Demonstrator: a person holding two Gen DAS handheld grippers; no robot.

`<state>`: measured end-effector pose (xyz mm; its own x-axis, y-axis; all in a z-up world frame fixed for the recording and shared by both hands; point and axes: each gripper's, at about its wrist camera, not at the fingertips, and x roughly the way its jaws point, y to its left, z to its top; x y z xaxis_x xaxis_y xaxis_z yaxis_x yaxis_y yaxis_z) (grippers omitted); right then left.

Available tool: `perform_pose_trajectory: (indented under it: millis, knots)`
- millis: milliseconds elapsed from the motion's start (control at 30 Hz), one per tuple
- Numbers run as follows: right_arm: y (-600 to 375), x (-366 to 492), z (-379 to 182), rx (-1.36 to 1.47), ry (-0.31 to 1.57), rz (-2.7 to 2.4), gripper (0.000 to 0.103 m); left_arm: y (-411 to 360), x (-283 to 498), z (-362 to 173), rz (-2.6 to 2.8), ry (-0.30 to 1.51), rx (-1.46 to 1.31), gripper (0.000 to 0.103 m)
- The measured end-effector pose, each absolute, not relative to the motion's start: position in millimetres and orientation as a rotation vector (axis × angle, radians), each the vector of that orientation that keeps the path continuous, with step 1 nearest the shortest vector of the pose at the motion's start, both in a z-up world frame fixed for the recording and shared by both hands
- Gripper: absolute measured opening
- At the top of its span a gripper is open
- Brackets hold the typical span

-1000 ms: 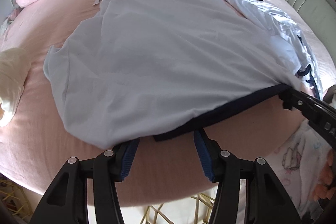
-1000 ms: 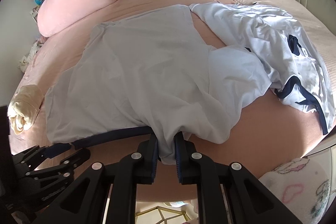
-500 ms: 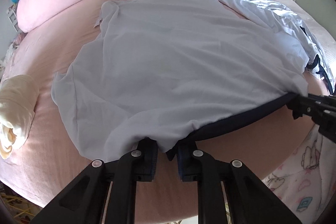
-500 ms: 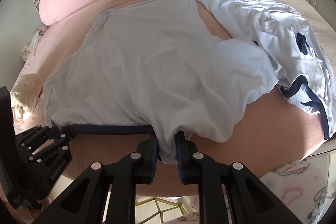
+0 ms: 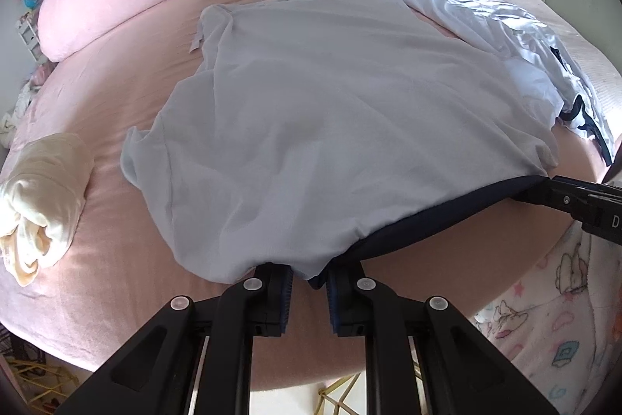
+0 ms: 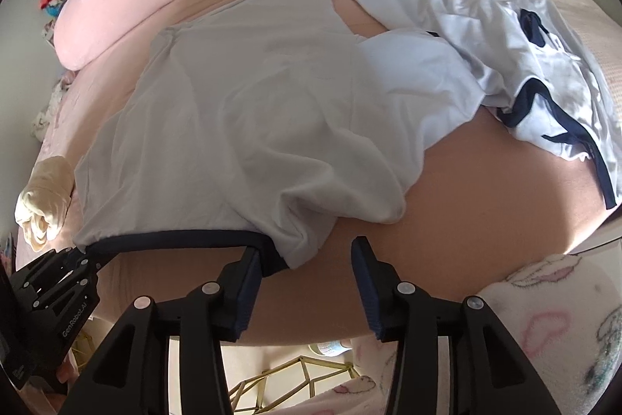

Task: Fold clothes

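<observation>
With the right claw point(image 6: 305, 255) open and the left claw point(image 5: 307, 273) pinching the shirt point(image 5: 330, 111) hem at bottom centre, the shirt could skew.

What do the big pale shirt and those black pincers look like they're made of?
The pale shirt looks like soft, matte knit cotton: it drapes in loose wrinkles, with a navy band along its edge. The left gripper looks like hard black plastic with blue, seemingly rubbery pads.
</observation>
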<state>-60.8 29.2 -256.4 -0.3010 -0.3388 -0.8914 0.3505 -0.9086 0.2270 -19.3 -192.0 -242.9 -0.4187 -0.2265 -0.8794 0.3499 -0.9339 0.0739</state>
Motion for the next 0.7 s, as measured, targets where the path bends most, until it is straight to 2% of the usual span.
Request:
perform_pose_trajectory:
  millis: [67, 300, 400, 633, 700]
  knots:
    - [34, -60, -257, 1.53, -0.051, -2.2, 0.045, -192, -16, -244, -2.369, 0.174, 1.457, 0.012]
    - [62, -63, -271, 1.551, -0.488, -2.028, 0.048, -207, -7, -250, -2.308, 0.191, 1.46, 0.009]
    - [72, -64, -280, 1.581, -0.617, -1.997, 0.05, -218, 2, -252, -2.281, 0.252, 1.462, 0.008]
    - [78, -60, -292, 1.611, -0.748, -1.957, 0.05, -262, 28, -263, -2.27, 0.913, 1.484, 0.009]
    - [78, -60, -294, 1.611, -0.765, -1.947, 0.05, -270, 32, -268, -2.25, 1.037, 1.468, 0.009]
